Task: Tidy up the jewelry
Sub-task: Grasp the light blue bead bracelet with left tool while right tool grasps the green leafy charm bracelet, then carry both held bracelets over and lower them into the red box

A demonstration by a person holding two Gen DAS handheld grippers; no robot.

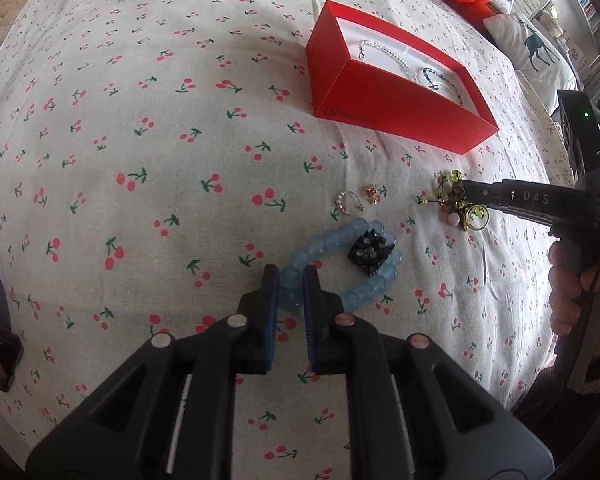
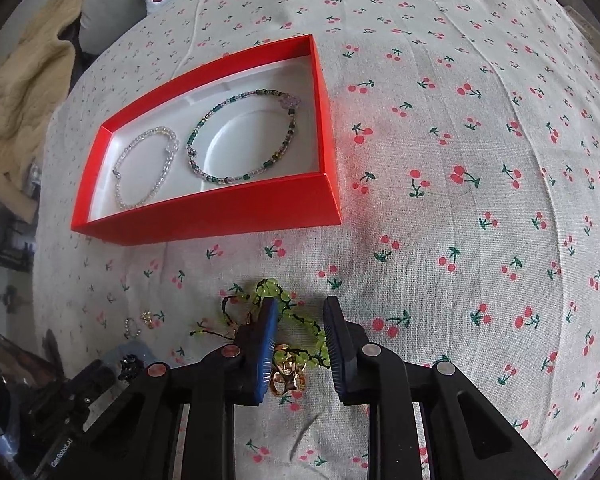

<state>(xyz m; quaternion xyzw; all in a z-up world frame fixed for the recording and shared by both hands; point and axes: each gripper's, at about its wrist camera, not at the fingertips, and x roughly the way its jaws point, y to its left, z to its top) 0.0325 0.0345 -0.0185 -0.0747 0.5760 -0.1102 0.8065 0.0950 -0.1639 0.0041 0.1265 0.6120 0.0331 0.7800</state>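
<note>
On the bed, the left claw (image 1: pixel 291 276) pinches the blue bracelet (image 1: pixel 340 264), ready to carry it to the red box (image 2: pixel 204 216), where two bracelets lie; the right claw (image 2: pixel 300 312), narrowed but not gripping, straddles green beads (image 2: pixel 296 320) for pickup.

**Jewelry count on the bed**

One red box (image 2: pixel 204 216) holds two bracelets: one clear (image 2: pixel 148 168), one green (image 2: pixel 240 140). On the bed (image 1: pixel 140 120) lie one blue bracelet (image 1: pixel 340 272), one black clip (image 1: pixel 370 254), one green beaded tangle (image 2: pixel 300 328), one gold piece (image 2: pixel 286 376) and two small rings (image 1: pixel 348 202).
</note>
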